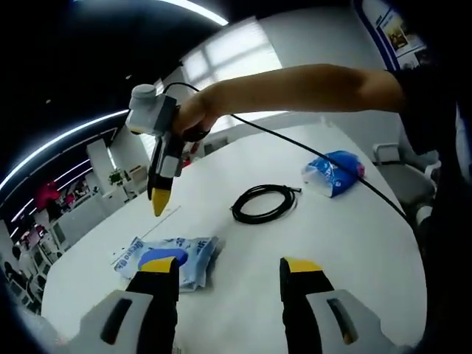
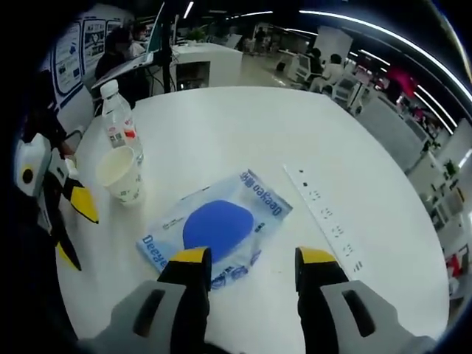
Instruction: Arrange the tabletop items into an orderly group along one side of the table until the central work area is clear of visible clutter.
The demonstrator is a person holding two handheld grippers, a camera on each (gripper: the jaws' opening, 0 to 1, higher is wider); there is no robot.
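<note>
A blue and white packet (image 2: pixel 221 225) with a blue disc printed on it lies flat on the round white table (image 2: pixel 221 133), just beyond my right gripper (image 2: pixel 253 258), whose jaws stand open above its near edge. In the left gripper view the same packet (image 1: pixel 173 258) lies by the left jaw of my left gripper (image 1: pixel 228 269), which is open and holds nothing. A black cable coil (image 1: pixel 264 203) sits mid-table, and a crumpled blue bag (image 1: pixel 335 173) lies behind it. A hand carries the right gripper (image 1: pixel 158 199) above the table. The left gripper (image 2: pixel 74 228) shows open at the left edge.
A white power strip (image 2: pixel 324 217) lies to the right of the packet. A paper cup (image 2: pixel 118 173) and a water bottle (image 2: pixel 118 118) stand at the table's left edge. A black cord (image 1: pixel 317 155) trails from the right gripper across the table. Chairs and desks surround it.
</note>
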